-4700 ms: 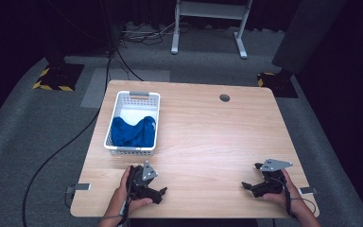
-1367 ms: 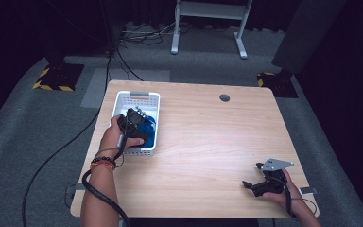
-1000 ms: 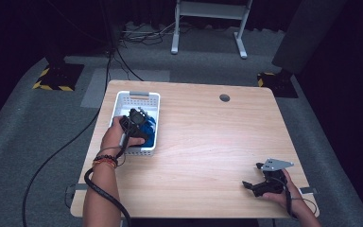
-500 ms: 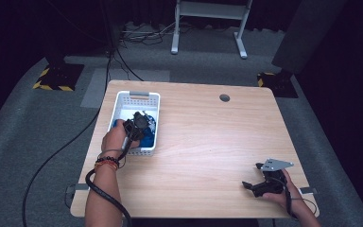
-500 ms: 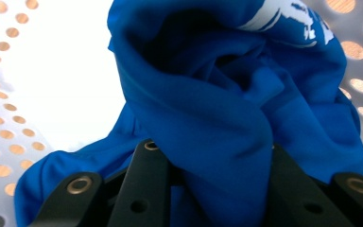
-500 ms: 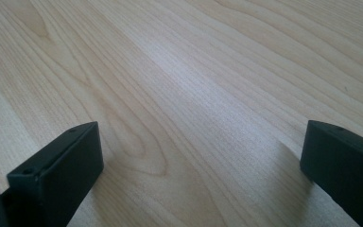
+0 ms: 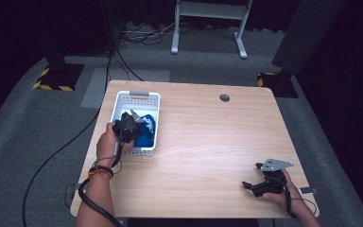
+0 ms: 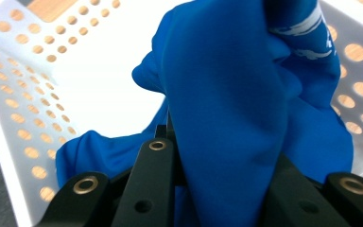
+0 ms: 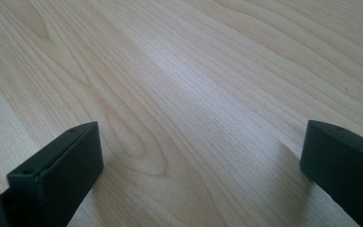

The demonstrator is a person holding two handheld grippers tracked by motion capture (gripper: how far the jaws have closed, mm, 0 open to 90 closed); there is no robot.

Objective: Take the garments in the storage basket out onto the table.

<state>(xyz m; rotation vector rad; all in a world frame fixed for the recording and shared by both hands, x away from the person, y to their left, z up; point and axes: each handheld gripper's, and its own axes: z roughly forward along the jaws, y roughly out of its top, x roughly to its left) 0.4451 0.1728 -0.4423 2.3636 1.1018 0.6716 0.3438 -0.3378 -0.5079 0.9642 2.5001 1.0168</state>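
A blue cloth (image 7: pixel 147 131) lies bunched in a white perforated basket (image 7: pixel 140 95) at the table's left. My left gripper (image 7: pixel 131 125) reaches into the basket from the near side. In the left gripper view its jaws are shut on a fold of the blue cloth (image 8: pixel 227 104), which rises up between them from the left gripper (image 8: pixel 222 185); the basket's wall (image 8: pixel 52 85) is behind. My right gripper (image 7: pixel 249 185) rests near the front right edge of the table. The right gripper (image 9: pixel 198 161) is open over bare wood.
The wooden table (image 7: pixel 208 142) has a small round cable hole (image 7: pixel 224 98) at the back. A cable trails from the left gripper off the table's front left corner. Around the table lies grey carpet, with a white stand (image 7: pixel 208 9) behind.
The left gripper has gone from the table's front edge into the basket and closed on the blue cloth, then drawn slightly toward the near side. The right gripper has stayed put.
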